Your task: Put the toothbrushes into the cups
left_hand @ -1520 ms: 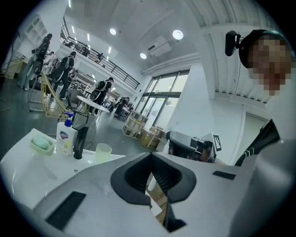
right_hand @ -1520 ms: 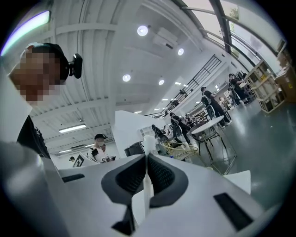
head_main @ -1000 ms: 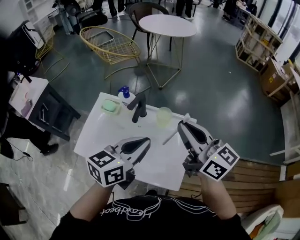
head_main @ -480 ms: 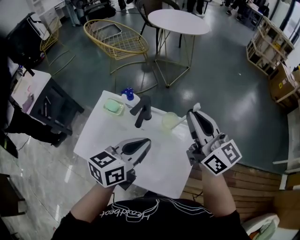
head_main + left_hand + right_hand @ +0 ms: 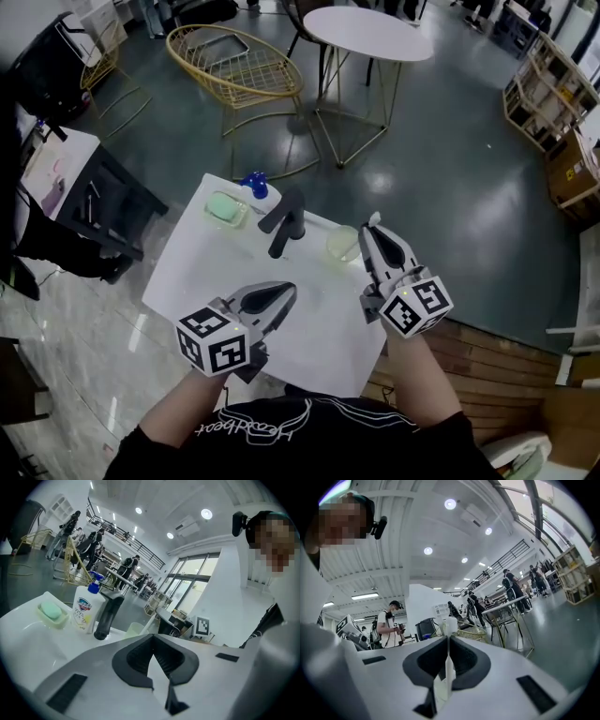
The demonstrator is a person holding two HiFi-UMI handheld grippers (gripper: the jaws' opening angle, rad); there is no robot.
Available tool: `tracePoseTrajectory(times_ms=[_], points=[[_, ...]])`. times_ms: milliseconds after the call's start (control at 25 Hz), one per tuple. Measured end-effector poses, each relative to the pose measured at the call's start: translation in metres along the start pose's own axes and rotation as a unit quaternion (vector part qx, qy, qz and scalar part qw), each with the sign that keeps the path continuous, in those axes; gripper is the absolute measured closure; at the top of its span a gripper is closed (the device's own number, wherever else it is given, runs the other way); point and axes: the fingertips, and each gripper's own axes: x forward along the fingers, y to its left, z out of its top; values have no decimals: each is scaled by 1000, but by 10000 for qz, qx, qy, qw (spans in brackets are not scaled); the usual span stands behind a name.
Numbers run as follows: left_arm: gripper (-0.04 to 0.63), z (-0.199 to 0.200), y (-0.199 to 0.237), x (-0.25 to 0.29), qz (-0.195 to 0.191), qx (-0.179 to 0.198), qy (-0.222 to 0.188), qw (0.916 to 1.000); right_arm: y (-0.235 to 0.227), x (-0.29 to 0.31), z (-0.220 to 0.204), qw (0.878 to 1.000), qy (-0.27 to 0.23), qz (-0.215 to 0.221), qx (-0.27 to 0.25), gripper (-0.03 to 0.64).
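The fingers of the right gripper are pressed together on a white toothbrush. Its handle is pinched upright between the pads and its head pokes out past the tips. The left gripper hangs low over the near part of the basin with its tips touching and nothing between them. The toothbrush sits high at the basin's right side, just beside the right rim of the pale green cup; whether it touches the cup cannot be told. Left of the cup stands a black faucet, between the cup and the items in the far left corner. Those are a white soap bottle with a blue cap and, beside it, a small dish holding a green bar. The faucet also rises between the left gripper and the bottle. All of this rests on a white basin top, glossy and slightly dished in the middle. Around it spreads a dark grey polished floor, with wooden slats at the near right. On the floor stand a round white table on thin legs and a yellow wire chair. A black cart is at the left and open shelving at the far right. The gripper views show people standing in the background.
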Motion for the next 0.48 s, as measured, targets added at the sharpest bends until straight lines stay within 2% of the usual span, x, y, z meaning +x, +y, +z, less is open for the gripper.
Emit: tracePoseTrajectory(times_ms=[480], points=[[589,-12,24,-11,212,-196,52,9996,-22,9,-45,9980,391,-273,403,578]])
